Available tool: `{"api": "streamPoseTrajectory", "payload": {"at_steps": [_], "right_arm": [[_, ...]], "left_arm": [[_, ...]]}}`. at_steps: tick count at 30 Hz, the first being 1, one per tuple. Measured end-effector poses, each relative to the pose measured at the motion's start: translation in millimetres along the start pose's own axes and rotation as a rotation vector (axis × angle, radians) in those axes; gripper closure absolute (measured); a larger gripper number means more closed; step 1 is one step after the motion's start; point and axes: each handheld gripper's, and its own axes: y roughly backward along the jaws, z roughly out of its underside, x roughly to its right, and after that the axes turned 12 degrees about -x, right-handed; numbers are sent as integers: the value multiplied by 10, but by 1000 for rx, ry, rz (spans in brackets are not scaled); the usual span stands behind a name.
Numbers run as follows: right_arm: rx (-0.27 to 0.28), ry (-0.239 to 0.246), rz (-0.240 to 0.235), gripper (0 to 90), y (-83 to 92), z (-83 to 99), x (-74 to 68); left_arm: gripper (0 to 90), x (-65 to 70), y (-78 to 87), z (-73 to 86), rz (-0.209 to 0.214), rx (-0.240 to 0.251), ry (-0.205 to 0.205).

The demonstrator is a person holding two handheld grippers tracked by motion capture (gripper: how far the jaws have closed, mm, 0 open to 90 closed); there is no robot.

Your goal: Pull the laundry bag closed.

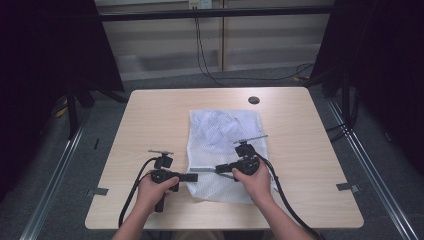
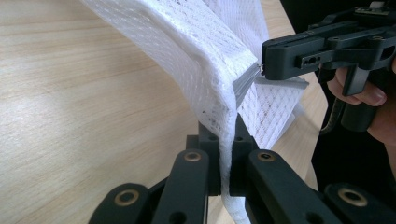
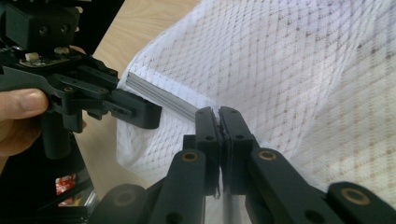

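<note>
Gripping the white mesh bag [image 1: 223, 150] at the table's [image 1: 150, 120] six o'clock edge, left gripper [image 2: 225, 154] and right gripper [image 3: 218, 122] both clamp its zipper hem.

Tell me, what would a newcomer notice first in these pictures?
First, the white mesh bag lying in the middle of the wooden table. Next, the two black grippers at its near edge: the left gripper is shut on the mesh, and the right gripper is shut on the bag's grey zipper strip. A dark round hole sits near the table's far edge.
</note>
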Motion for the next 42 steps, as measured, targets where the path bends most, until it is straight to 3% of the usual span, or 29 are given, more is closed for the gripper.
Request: {"api": "streamPoseTrajectory", "payload": {"at_steps": [1,6,15,36,38,42], "right_arm": [[-5,-7,2,870,7,4,2],[-4,-14,-6,870,38,22,31],[4,3,-9,870,66,36,44],[1,-1,-28,870,126,57,93],[4,4,-21,870,128,59,94],[5,-3,-25,870,149,79,130]], "left_arm": [[886,10,-1,2,18,1,17],[886,2,-10,-2,12,0,-5],[886,9,-12,0,18,0,13],[886,-1,0,-3,21,1,4],[886,5,4,1,21,4,19],[886,-20,22,2,18,3,2]]}}
